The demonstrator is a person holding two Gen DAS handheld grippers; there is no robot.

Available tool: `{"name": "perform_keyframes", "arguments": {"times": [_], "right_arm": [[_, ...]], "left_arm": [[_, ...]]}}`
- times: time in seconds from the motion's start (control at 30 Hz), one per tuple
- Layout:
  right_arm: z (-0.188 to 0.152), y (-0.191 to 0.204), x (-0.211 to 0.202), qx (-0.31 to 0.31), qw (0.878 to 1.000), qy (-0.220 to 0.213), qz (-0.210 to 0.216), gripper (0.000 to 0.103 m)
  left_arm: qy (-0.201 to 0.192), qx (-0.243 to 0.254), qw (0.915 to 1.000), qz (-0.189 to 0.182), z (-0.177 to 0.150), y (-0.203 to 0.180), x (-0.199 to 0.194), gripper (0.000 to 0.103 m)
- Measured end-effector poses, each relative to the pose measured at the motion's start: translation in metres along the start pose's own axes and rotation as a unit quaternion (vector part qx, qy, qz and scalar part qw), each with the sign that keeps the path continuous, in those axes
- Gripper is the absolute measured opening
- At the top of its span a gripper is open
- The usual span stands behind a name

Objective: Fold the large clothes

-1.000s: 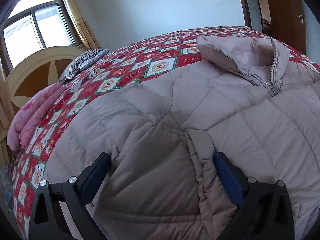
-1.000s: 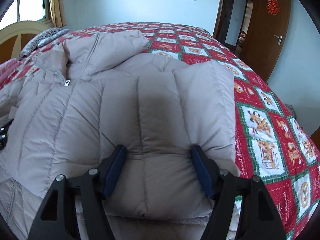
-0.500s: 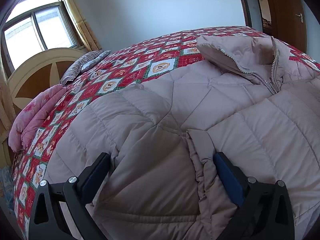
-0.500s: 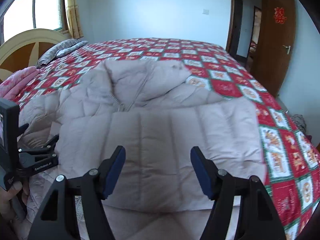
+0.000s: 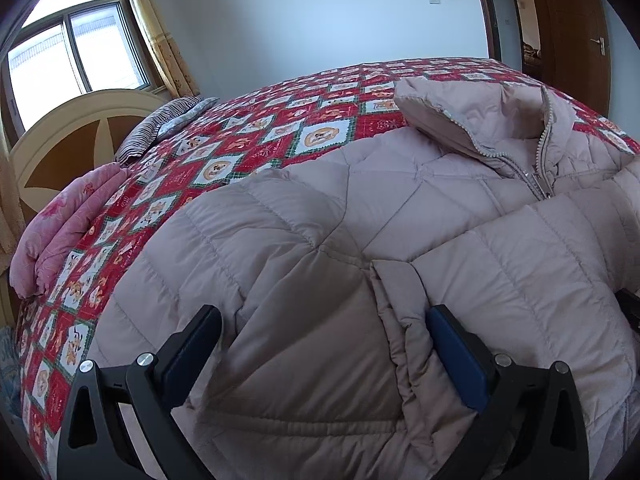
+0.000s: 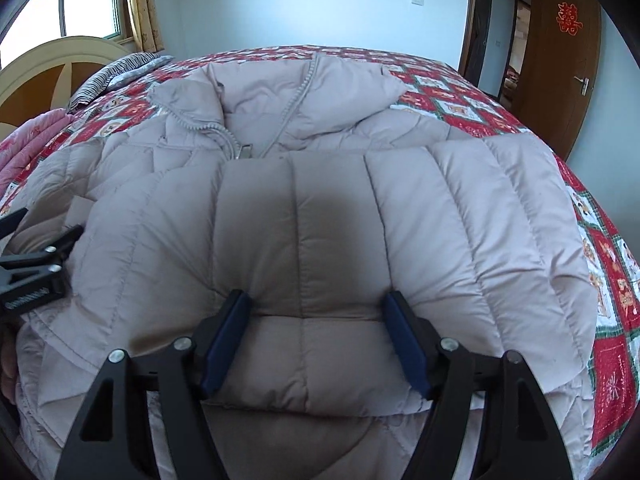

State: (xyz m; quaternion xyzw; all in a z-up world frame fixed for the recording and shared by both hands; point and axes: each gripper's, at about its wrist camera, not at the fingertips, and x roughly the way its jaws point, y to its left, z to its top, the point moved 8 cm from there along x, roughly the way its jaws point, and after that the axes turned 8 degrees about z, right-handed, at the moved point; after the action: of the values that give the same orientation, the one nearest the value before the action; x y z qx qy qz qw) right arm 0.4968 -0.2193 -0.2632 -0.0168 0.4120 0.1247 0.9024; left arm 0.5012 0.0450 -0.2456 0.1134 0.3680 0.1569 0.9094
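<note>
Both my grippers sit at the jacket's (image 6: 400,208) hem, collar (image 6: 280,92) lying straight ahead. My right gripper (image 6: 316,340) clamps the folded sleeve panel; my left gripper (image 5: 324,344) gapes wide over the other side.

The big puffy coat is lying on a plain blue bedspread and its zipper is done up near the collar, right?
Not quite. The bedspread is red with patterned squares, not plain blue; the right wrist view shows it. The puffy coat does lie on it, zipper closed near the collar.

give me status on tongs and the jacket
Left tongs open over puffer jacket. Right tongs straddle folded sleeve, grip unclear. Nothing in the way.
</note>
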Motion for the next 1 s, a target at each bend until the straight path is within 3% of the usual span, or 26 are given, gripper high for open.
{"name": "perform_keyframes", "arguments": {"times": [0.13,0.27,0.37,0.5,0.57,0.73,1.0], "right_arm": [[0.0,0.002,0.001,-0.009,1.0,0.004,-0.012,0.074],[0.0,0.003,0.0,-0.018,1.0,0.005,-0.023,0.074],[-0.001,0.003,0.0,-0.022,0.999,0.005,-0.029,0.074],[0.0,0.005,0.001,-0.031,0.999,0.006,-0.041,0.074],[0.0,0.005,0.001,-0.03,0.999,0.005,-0.04,0.074],[0.0,0.005,0.0,-0.03,0.999,0.003,-0.042,0.075],[-0.001,0.006,-0.002,-0.032,0.998,0.0,-0.048,0.076]], "left_arm": [[-0.032,-0.004,0.9994,0.016,0.003,0.039,-0.034,0.102],[-0.051,0.013,0.9967,0.061,-0.009,0.105,-0.05,0.102],[-0.021,0.009,0.9937,0.11,-0.037,0.169,-0.04,0.102],[0.025,-0.023,0.9835,0.178,-0.087,0.262,-0.032,0.102],[0.046,-0.047,0.9786,0.195,-0.114,0.299,-0.034,0.102],[0.1,-0.114,0.9731,0.174,-0.175,0.346,-0.039,0.102],[0.13,-0.168,0.9713,0.107,-0.202,0.322,-0.034,0.102]]}}
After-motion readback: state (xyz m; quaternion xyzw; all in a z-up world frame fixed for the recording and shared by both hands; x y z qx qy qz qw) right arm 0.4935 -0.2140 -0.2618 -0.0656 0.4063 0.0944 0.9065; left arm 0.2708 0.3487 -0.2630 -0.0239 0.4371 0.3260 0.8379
